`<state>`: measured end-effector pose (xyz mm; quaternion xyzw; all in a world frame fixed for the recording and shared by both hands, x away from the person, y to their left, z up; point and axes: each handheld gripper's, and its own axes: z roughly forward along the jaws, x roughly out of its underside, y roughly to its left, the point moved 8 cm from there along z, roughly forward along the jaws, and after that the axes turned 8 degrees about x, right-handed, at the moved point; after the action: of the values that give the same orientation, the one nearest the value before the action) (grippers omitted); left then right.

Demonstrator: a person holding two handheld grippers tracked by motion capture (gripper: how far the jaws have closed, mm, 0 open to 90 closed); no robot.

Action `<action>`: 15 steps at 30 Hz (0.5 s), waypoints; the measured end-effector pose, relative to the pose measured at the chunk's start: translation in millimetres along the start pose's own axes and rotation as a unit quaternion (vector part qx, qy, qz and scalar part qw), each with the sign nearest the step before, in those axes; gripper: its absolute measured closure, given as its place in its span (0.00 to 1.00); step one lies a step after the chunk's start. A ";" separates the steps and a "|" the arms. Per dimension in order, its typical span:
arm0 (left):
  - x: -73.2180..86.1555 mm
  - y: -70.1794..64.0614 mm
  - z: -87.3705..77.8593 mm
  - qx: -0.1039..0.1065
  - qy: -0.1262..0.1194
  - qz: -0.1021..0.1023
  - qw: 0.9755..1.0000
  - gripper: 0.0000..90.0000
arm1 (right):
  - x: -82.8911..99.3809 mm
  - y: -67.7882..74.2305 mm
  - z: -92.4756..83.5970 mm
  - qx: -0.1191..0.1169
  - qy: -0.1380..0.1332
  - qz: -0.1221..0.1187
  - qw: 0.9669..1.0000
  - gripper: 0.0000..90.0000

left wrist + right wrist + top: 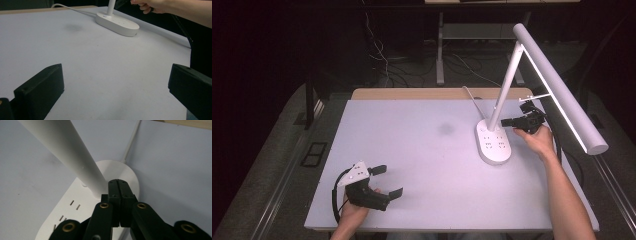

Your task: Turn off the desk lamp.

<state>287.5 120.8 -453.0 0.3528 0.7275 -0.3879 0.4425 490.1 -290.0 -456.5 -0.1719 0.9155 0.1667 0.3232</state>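
- Right tongs [506, 121] were pressed together with nothing between them, tips just beside the lamp's post [503, 95], low down near where it met the base [494, 142].
- From my right gripper view, I saw the closed tips [117, 185] sitting over the base [75, 202], right next to the foot of the post [62, 150]; I could not tell whether they touched it.
- Socket slots [75, 205] lay on the base to the left of those tips, and the white cord [131, 141] ran away beyond them.
- My right hand [537, 137] held that gripper at the far side of the base, under the lit lamp head [562, 85].
- Left tongs [387, 181] stood wide apart and held nothing, hanging low over the near left of the table [412, 150], well apart from the lamp.
- Seen from my left gripper view, the base [117, 22] lay far ahead of the spread jaws, with the right hand [150, 5] above it.
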 end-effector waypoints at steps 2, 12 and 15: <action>-0.1 -0.1 0.0 0.000 0.000 0.000 1.000 0.00 | 0.3 0.0 2.7 0.001 0.001 -0.002 1.000 1.00; 0.2 -1.6 0.6 0.003 0.001 0.002 1.000 0.00 | 3.2 -1.7 18.6 0.008 0.015 0.008 1.000 1.00; 0.1 -0.7 -0.2 0.001 0.000 0.001 1.000 0.00 | 4.7 -3.7 22.7 0.009 0.017 0.010 1.000 1.00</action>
<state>286.7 120.7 -452.9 0.3537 0.7269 -0.3882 0.4426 500.4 -284.8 -477.0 -0.1623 0.9241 0.1592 0.3072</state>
